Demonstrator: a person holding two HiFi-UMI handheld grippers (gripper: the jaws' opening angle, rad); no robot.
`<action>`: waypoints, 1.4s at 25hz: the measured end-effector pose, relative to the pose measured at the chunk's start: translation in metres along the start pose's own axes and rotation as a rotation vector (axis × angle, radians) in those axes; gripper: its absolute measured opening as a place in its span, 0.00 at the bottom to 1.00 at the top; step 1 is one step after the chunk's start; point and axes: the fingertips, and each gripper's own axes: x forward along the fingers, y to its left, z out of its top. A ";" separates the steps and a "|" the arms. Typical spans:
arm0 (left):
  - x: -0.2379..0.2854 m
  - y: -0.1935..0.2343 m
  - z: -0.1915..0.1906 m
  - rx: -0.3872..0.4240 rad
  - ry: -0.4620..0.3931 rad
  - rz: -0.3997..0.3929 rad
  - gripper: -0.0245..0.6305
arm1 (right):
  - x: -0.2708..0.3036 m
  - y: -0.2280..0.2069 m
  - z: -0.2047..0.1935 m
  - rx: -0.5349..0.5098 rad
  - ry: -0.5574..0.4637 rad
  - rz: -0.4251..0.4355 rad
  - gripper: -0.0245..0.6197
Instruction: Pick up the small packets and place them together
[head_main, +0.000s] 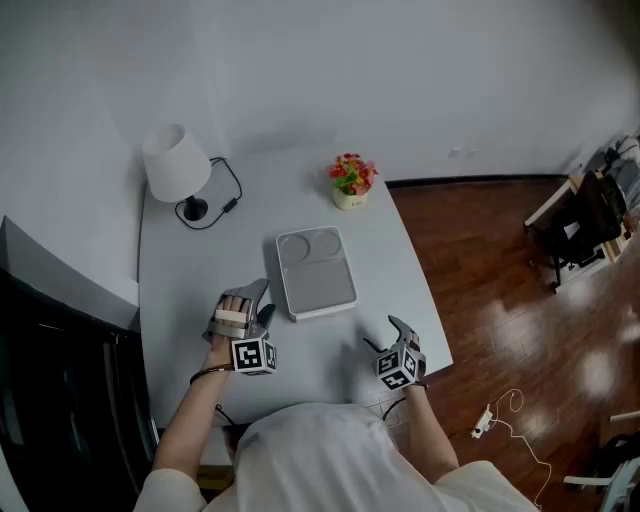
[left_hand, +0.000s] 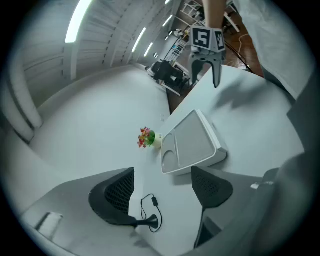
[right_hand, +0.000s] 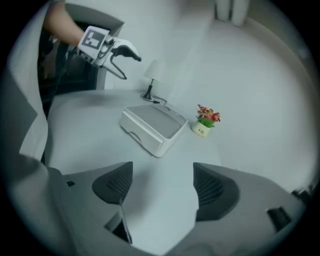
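- At the near edge of the table (head_main: 180, 290), the left gripper (head_main: 262, 298) hangs just off the tray's left near corner. Its 2 jaws are spread apart, released, with only bare tabletop between them.
- The right gripper (head_main: 385, 333) sits toward the table's right near corner, apart from the tray and angled down at the surface. Its 2 jaws also stand wide and grip nothing.
- Each hand holds its gripper behind a cube of square markers.
- Between the 2 grippers and a little farther out lies the white tray (head_main: 318, 285). It is flat on the table, with 2 round hollows at its far end and 1 plain section nearer the person.
- Small packets: I cannot tell where they are; none can be made out in any view.
- Beyond the tray's far right corner stands a small pot of red and yellow flowers (head_main: 350, 180).
- At the far left corner stands a lamp (head_main: 176, 162) with a white shade, its black cord (head_main: 232, 190) looping beside the base.
- A wooden floor (head_main: 480, 300) lies to the table's right.
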 end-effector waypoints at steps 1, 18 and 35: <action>0.000 0.003 -0.003 -0.046 0.005 0.009 0.57 | 0.005 0.005 0.000 0.068 -0.016 0.024 0.62; -0.040 0.048 -0.042 -0.651 0.032 0.153 0.61 | 0.053 0.059 0.050 1.198 -0.253 0.500 0.62; -0.088 0.086 -0.040 -1.123 -0.127 0.289 0.62 | 0.091 0.054 0.058 2.184 -0.496 0.624 0.65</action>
